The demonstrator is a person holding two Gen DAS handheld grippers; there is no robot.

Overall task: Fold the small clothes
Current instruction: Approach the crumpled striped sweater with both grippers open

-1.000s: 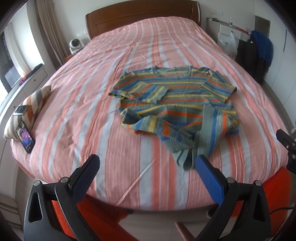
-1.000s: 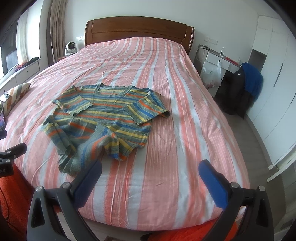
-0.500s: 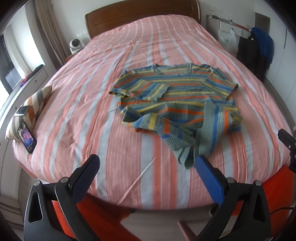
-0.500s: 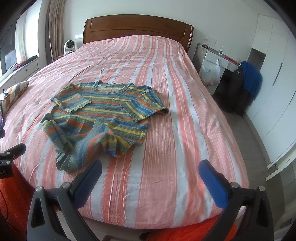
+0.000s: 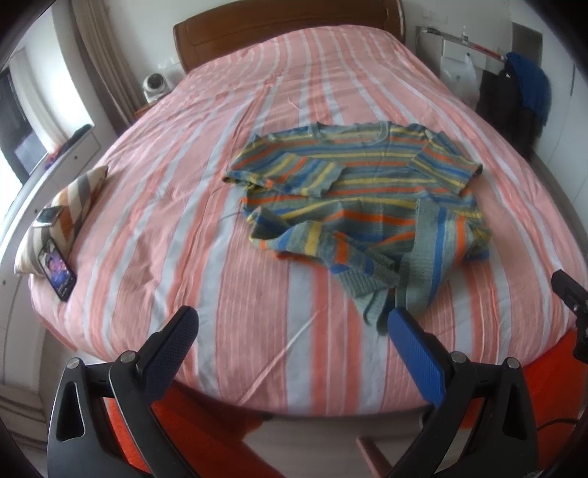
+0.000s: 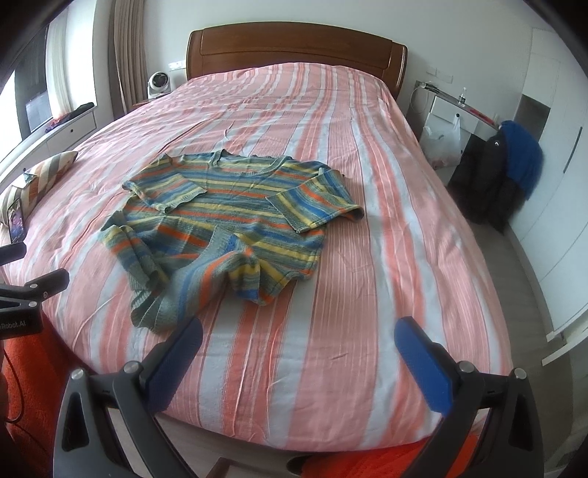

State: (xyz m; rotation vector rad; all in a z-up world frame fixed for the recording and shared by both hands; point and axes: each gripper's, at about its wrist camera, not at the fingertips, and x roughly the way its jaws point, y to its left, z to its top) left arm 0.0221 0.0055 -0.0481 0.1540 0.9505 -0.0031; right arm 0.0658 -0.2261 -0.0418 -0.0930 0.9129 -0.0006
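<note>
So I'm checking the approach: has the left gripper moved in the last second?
Yes. In the left wrist view the headboard sits lower in frame and the striped sweater has slid down and right, so the open left gripper has tilted up and slightly left.

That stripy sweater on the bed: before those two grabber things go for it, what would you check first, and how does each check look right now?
1. Left gripper open and holding nothing: ok.
2. Right gripper open and holding nothing: ok.
3. Sweater lying flat, ready to fold: not ok; the near hem is bunched and both sleeves lie across the body.
4. Sweater within the bed's surface, not hanging over the edge: ok.
5. Phone and cushion apart from the sweater: ok, they sit at the bed's left edge.
6. Anything hidden beneath the sweater: cannot tell.
</note>
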